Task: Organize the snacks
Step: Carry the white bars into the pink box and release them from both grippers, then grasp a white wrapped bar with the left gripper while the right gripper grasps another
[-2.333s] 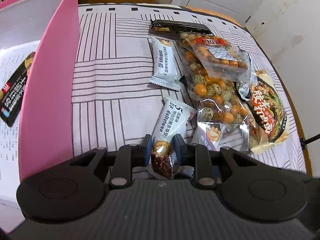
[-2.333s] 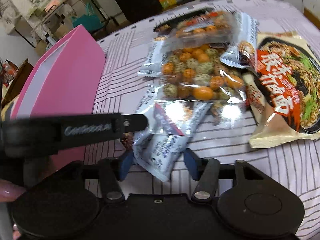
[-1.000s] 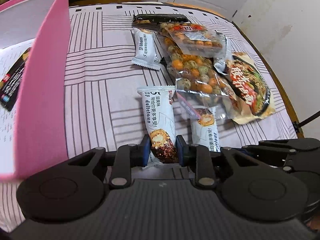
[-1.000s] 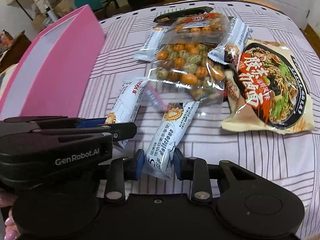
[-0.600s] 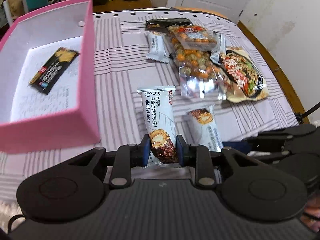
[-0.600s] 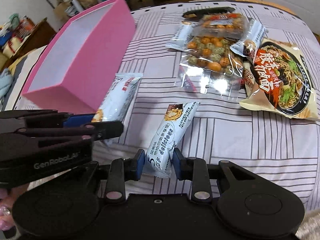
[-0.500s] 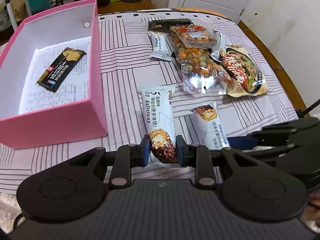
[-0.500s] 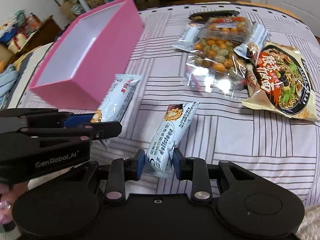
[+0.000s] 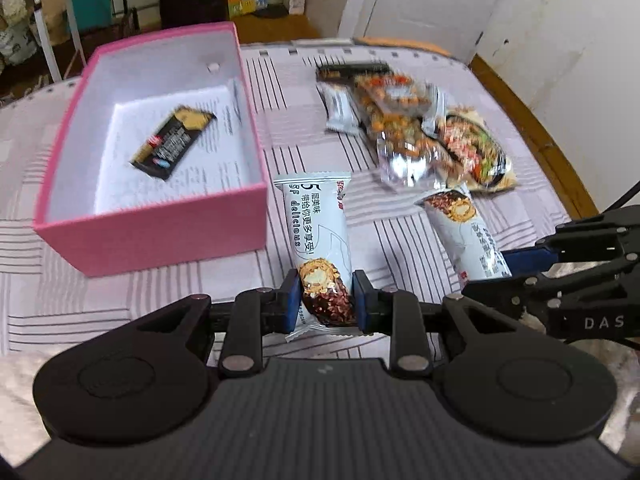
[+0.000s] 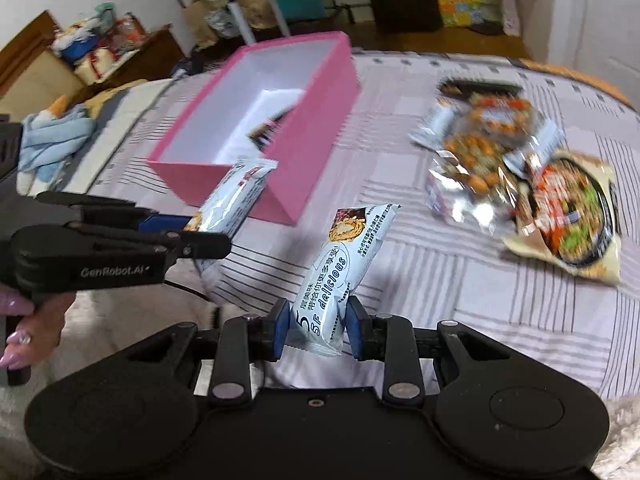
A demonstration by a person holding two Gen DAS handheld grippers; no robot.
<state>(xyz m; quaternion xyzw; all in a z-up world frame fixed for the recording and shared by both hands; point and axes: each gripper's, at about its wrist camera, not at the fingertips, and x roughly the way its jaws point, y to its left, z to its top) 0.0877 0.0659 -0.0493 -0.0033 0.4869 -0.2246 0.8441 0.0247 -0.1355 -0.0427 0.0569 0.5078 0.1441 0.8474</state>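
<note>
In the left wrist view, the left gripper (image 9: pixel 326 300) is clenched on the lower end of a white snack bar (image 9: pixel 318 236), held clear of the striped cloth (image 9: pixel 408 252) just beside the pink box (image 9: pixel 160 236); so short a hold could let the bar swing against the box's near wall. In the right wrist view, the right gripper (image 10: pixel 316 328) grasps a second white bar (image 10: pixel 344 264) by its end, near the left gripper's; both bars heading for one box invites a collision.

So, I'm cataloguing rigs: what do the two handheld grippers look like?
Both grippers, left gripper and right gripper, are matte black with blue finger pads, silver pivot pins and round side discs. White lettering reads "GenRobot.AI" on one and "DAS" on the other. The hand wears pale glossy nail polish.
</note>
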